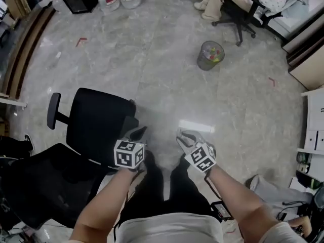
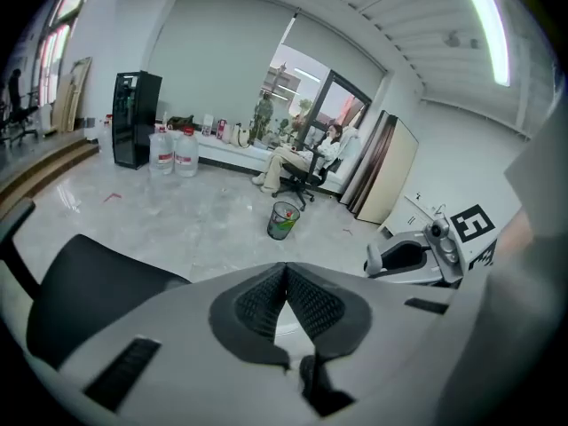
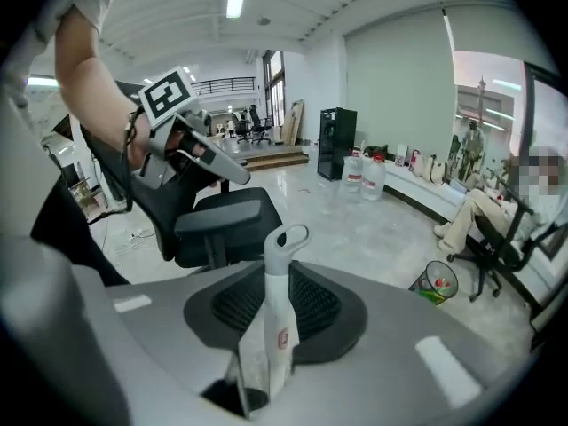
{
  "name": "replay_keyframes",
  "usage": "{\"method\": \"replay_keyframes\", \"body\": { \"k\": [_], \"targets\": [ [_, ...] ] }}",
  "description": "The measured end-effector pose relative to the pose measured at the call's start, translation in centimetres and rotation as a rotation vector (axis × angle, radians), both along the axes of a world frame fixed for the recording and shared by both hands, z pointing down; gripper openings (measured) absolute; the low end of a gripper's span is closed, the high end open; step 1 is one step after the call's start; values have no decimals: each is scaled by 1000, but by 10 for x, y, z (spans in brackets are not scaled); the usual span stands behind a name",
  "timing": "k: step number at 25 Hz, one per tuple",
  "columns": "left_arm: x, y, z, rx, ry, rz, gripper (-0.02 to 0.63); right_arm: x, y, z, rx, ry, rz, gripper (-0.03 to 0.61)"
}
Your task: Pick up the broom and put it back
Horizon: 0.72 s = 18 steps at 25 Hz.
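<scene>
Grey marble office floor [image 1: 167, 59] below; left claw [image 2: 285, 272] pinched together, empty; right claw [image 1: 183, 134] clamps white looped broom handle [image 3: 277, 300], brush end out of sight.

We see an evenly bright room. Light comes from a long ceiling lamp [image 2: 484, 25] and from daylight through the large window [image 2: 306, 91], which is overexposed. On the polished floor [image 1: 167, 59] a lamp gives a white glare patch [image 1: 196, 126]. Shadows are soft and weak. Both gripper views are strongly fisheye, with bent lines and black corners. In the right gripper view the broom handle [image 3: 277, 309], close to the lens, looks a little soft, and its lower end is blurred.
</scene>
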<state>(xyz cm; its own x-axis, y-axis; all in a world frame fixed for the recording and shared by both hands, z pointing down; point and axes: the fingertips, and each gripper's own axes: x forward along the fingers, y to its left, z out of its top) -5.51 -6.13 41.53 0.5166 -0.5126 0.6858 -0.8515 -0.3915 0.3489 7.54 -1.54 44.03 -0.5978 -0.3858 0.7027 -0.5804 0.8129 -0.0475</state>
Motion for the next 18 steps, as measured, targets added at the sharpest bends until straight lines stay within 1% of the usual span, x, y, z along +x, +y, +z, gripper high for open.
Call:
{"method": "replay_keyframes", "body": {
  "k": [3, 6, 9, 12, 15, 18],
  "targets": [
    [-35, 6, -64, 58, -16, -6, 8, -16, 20, -46, 33, 26, -46, 83],
    [-66, 41, -103, 66, -14, -20, 6, -41, 58, -71, 28, 43, -89, 84],
    [-100, 63, -120, 68, -14, -58, 8, -80, 67, -82, 34, 49, -120, 84],
    [-134, 79, -130, 74, -7, -138, 8, -123, 67, -88, 34, 49, -150, 86],
    [-159, 89, -139, 83, -6, -208, 8, -165, 65, -96, 40, 43, -199, 86],
    [-180, 103, -143, 90, -8, -249, 8, -208, 61, -99, 41, 41, -255, 86]
  ]
}}
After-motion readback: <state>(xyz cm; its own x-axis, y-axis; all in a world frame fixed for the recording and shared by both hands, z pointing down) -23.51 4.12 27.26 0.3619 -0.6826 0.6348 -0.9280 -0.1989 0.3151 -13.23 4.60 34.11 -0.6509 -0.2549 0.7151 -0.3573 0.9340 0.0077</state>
